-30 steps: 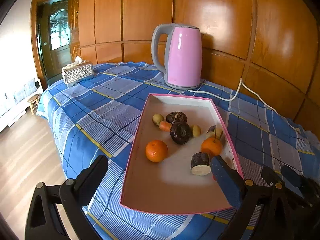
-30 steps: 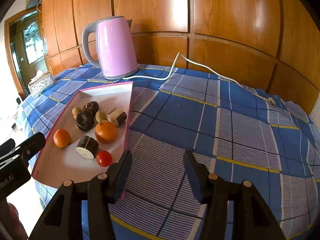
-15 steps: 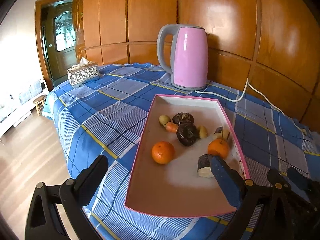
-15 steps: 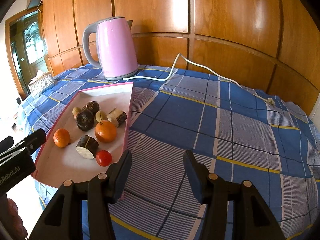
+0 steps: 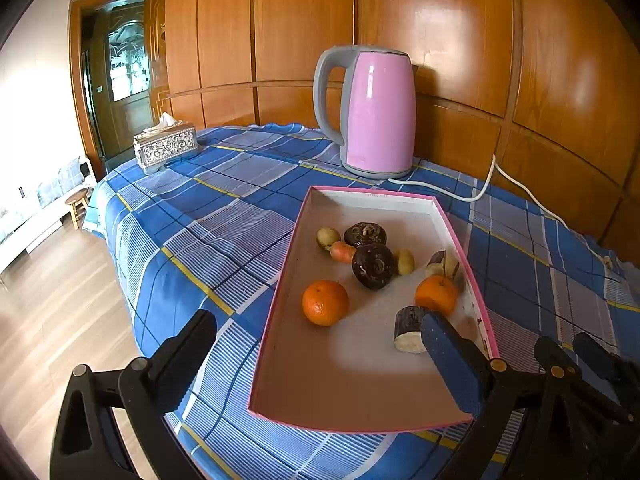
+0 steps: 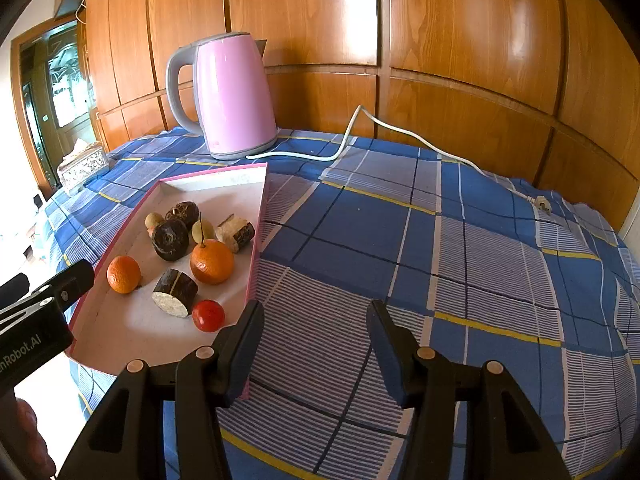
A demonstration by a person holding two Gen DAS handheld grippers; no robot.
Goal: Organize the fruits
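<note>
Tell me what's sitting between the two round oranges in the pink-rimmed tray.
In the right wrist view, a dark-skinned cut chunk with a white face lies between the left orange and right orange.

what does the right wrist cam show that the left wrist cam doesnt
Only the right wrist view shows the red tomato near the tray's front and the unplugged plug at the cord's end. Only the left wrist view shows the small carrot, the wood floor and a stool. Both show the pink tray, two oranges, the kettle, the tissue box and both open, empty grippers: left, right.
</note>
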